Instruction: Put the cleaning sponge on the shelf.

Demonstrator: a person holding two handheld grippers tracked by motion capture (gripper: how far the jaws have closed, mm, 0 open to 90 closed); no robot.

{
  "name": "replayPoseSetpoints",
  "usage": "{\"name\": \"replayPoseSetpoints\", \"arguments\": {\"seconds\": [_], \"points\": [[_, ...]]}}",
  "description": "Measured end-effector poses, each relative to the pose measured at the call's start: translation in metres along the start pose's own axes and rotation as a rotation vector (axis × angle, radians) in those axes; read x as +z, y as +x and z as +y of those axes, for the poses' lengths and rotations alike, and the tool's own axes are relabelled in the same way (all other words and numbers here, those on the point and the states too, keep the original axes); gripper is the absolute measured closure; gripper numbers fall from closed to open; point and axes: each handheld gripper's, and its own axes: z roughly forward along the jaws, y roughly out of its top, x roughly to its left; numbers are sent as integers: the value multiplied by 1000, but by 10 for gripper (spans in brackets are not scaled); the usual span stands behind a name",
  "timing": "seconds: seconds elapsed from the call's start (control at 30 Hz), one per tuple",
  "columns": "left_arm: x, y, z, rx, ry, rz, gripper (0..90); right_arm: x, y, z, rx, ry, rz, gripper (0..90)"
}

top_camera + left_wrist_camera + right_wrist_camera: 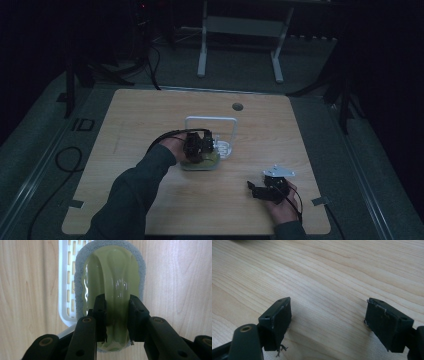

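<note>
A scrubbing pad (112,270) with a grey sponge rim and a glossy olive-green plastic grip lies partly on a white slotted tray (65,290). My left gripper (117,302) points down on it, and both pads press the sides of the raised green grip. In the high view the left gripper (197,145) stands over the pad (200,162) at the table's middle, beside the white tray (223,149) with its tall loop handle. My right gripper (256,190) rests near the front right, jaws wide apart over bare wood; the right gripper (328,315) holds nothing.
The wooden table (150,115) has a round cable hole (237,106) near its far edge. A white metal stand (240,30) is on the floor behind the table. A black cable (65,160) loops on the floor at the left.
</note>
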Motion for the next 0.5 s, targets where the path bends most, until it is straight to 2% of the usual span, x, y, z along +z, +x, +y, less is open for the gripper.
{"name": "replayPoseSetpoints", "arguments": {"seconds": [0.33,0.5], "points": [[-5,3,8,19,-5,21,716,0,0,0,0,0,0,206],[-2,3,11,25,0,28,716,0,0,0,0,0,0,206]]}}
